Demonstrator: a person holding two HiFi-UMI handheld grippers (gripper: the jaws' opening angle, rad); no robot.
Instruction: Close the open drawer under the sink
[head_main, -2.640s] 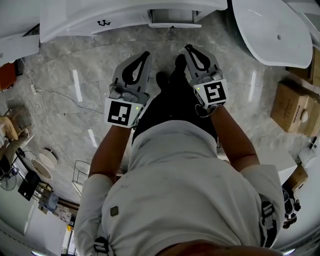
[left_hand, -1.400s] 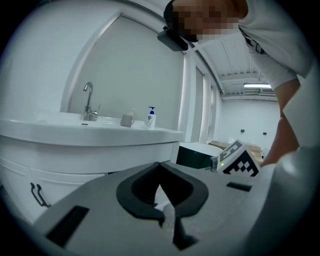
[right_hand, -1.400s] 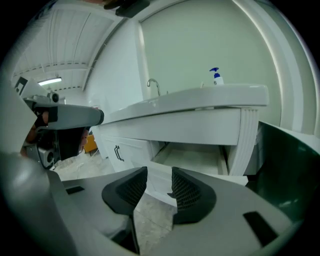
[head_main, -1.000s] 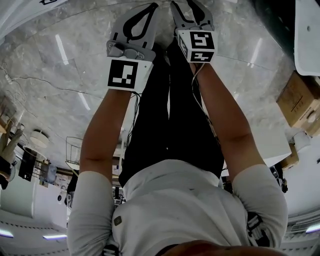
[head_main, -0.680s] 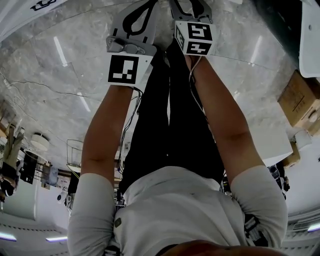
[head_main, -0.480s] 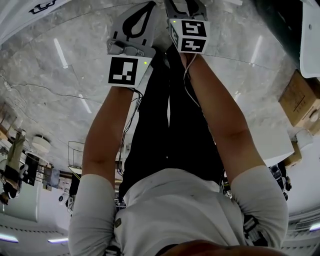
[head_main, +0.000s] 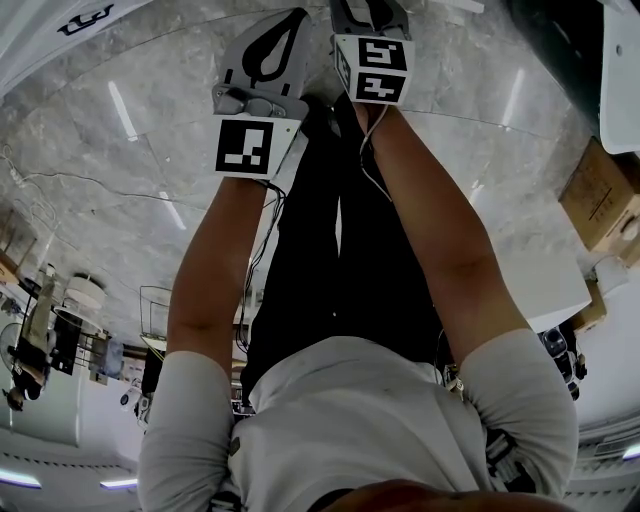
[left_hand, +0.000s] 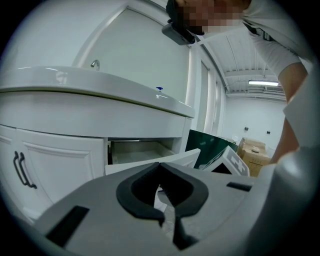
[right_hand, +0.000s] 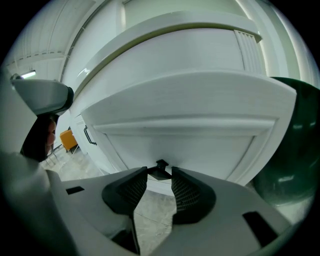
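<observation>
Cardboard boxes (head_main: 603, 195), grey marble floor (head_main: 90, 230)

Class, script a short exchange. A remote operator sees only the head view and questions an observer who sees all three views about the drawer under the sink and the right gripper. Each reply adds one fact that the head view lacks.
Operator: Is the drawer shut yet?
Observer: No. The left gripper view shows it pulled out under the sink.
Operator: My view cuts off the right gripper. Where are its jaws?
Observer: Either side of the drawer's small dark knob. They have just been closing and seem to touch its sides.
</observation>
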